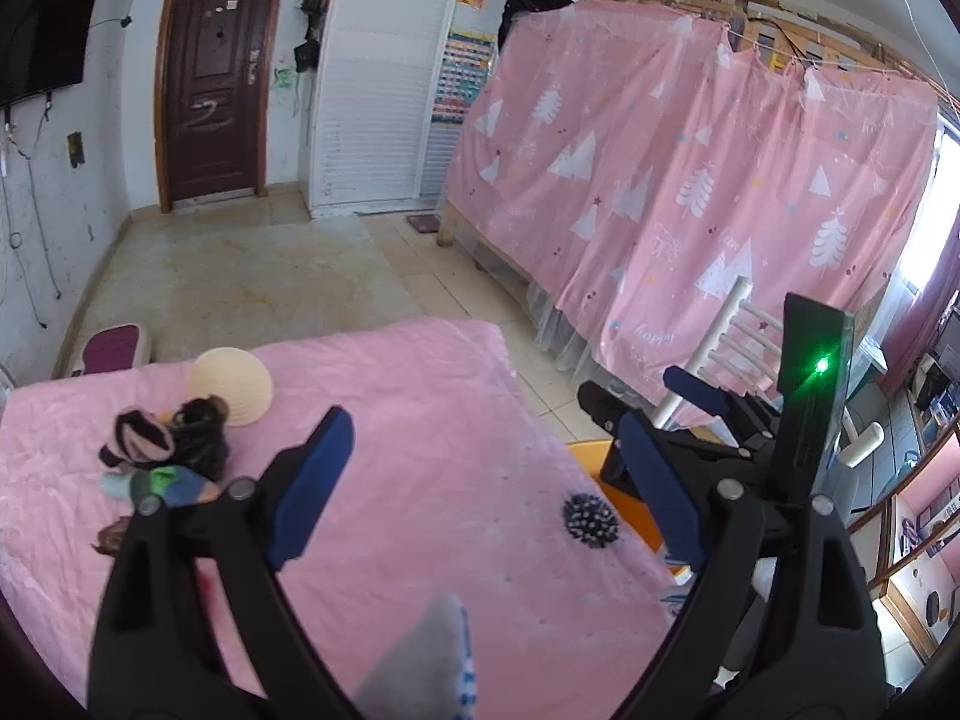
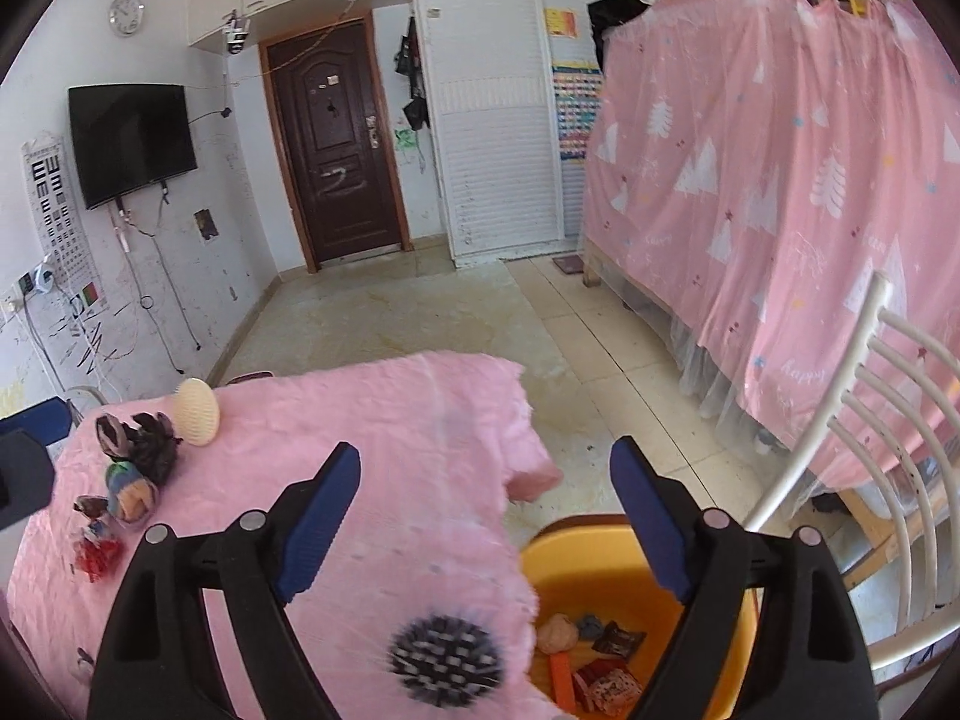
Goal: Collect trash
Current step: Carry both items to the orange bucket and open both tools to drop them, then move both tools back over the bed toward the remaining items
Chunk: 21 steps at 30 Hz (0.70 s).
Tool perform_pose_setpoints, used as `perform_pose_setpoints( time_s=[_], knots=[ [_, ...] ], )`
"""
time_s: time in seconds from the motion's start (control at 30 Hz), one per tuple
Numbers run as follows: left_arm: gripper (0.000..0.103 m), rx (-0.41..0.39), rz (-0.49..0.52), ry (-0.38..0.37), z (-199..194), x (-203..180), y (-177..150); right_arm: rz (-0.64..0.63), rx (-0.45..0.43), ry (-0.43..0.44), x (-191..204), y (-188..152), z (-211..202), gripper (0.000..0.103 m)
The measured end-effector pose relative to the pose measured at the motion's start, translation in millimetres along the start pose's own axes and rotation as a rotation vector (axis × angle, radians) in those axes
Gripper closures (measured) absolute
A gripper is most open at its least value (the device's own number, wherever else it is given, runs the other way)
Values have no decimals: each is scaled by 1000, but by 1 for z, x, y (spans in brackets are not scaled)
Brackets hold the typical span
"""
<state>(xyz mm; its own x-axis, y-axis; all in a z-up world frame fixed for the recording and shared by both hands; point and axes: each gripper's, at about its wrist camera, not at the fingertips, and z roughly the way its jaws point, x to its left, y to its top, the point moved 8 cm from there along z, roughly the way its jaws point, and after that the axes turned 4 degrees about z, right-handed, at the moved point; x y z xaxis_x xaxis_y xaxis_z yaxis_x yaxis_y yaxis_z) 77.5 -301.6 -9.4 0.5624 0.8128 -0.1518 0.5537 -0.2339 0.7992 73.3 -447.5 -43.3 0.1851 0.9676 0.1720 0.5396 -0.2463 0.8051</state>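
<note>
A pink-covered table [image 1: 420, 396] [image 2: 390, 420] holds a cluster of trash at its far left: dark crumpled wrappers [image 1: 180, 438] [image 2: 141, 444], a green-blue wrapper [image 1: 174, 483] [image 2: 129, 489] and red scraps [image 2: 96, 558]. A black spiky ball [image 1: 590, 519] [image 2: 445, 660] lies near the table's right edge. An orange bin [image 2: 606, 564] [image 1: 591, 456] beside the table holds several wrappers [image 2: 606, 678]. My left gripper [image 1: 480, 492] is open and empty above the table. My right gripper [image 2: 486, 528] [image 1: 666, 402] is open and empty over the table edge and bin.
A cream dome-shaped object [image 1: 231, 384] [image 2: 197, 411] sits at the table's far side. A white chair [image 2: 870, 450] stands right of the bin. A pink curtained bed [image 1: 690, 192] fills the right. A grey-white object [image 1: 432, 660] shows at the near edge.
</note>
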Motion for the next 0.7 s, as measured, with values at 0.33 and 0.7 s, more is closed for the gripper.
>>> perform_pose_setpoints(
  time_s=[0.33, 0.7],
  knots=[
    [13, -4, -43, 95, -18, 63, -8, -91, 31, 77, 79, 2, 16, 25],
    [13, 55, -107, 214, -16, 146, -20, -175, 79, 211, 166, -5, 38, 22]
  ],
)
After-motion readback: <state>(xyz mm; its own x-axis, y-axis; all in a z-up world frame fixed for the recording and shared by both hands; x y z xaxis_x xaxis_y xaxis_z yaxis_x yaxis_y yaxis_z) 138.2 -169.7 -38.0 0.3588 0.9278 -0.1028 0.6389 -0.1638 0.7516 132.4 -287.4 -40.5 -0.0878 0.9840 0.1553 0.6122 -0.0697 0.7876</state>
